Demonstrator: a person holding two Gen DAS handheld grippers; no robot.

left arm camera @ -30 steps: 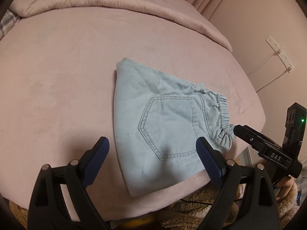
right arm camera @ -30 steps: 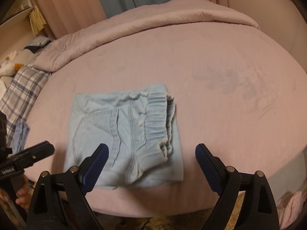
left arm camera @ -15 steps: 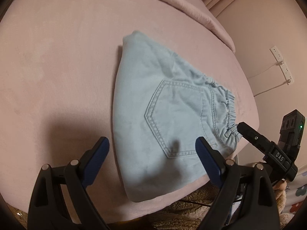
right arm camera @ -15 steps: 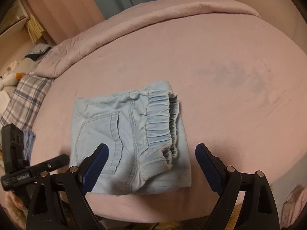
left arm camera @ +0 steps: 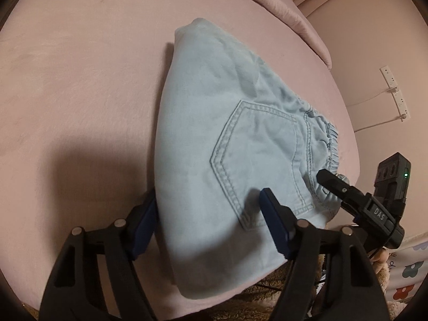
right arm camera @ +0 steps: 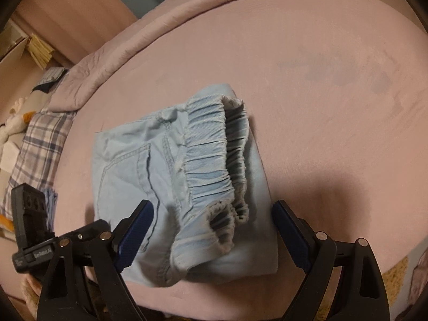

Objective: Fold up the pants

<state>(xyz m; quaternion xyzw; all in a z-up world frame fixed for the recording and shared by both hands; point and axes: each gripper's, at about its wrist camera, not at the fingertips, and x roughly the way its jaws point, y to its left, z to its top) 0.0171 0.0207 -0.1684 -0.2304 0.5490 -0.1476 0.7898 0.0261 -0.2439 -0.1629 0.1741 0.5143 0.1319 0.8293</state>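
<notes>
Both my claws straddle the folded pants (left arm camera: pixel 240 144) at the near edge of the pink bed (left arm camera: pixel 80 80).

My left claw (left arm camera: pixel 208 227) is closing, its blue pads either side of the pants' near left corner, not yet pressing that I can tell. My right claw (right arm camera: pixel 211 232) stands wide around the gathered waistband (right arm camera: pixel 214 165), touching nothing. The left view alone shows the back pocket (left arm camera: pixel 256 160) face-on and a wall socket strip (left arm camera: pixel 396 93) beyond the pants; only the right view shows the waistband's open end and a plaid cloth (right arm camera: pixel 40 144) left of the pants.
</notes>
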